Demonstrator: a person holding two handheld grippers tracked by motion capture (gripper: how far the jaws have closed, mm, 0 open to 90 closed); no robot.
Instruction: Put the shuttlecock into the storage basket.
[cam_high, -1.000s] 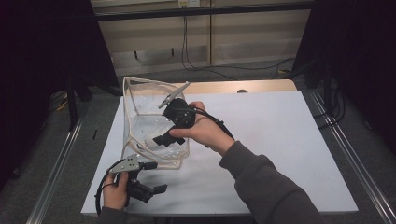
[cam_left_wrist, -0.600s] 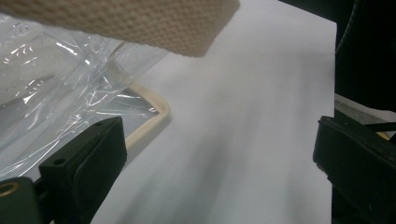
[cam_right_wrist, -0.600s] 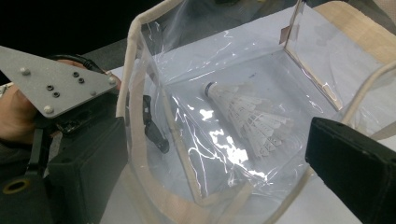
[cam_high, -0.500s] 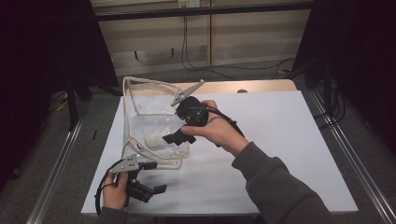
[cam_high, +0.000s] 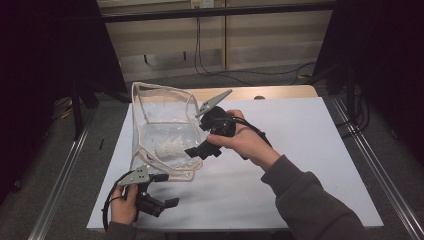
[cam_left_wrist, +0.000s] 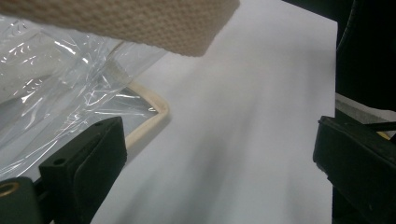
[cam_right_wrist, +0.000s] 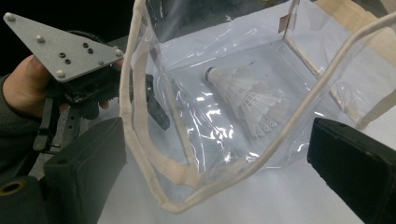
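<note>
Shuttlecock (cam_right_wrist: 247, 100) lying inside clear bag (cam_high: 150, 107) on white table (cam_high: 300, 150), both grippers' fingers apart, holding nothing

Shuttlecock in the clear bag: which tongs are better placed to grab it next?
Right, probably. The right tongs hover open at the clear bag mouth, facing the shuttlecock inside. The left tongs sit open outside the bag's near corner, aimed across the table.

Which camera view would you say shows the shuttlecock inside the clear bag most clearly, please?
The right gripper view: the shuttlecock lies close, its cork and feathers distinct through the clear bag. The high view shows it as a small white blur.
</note>
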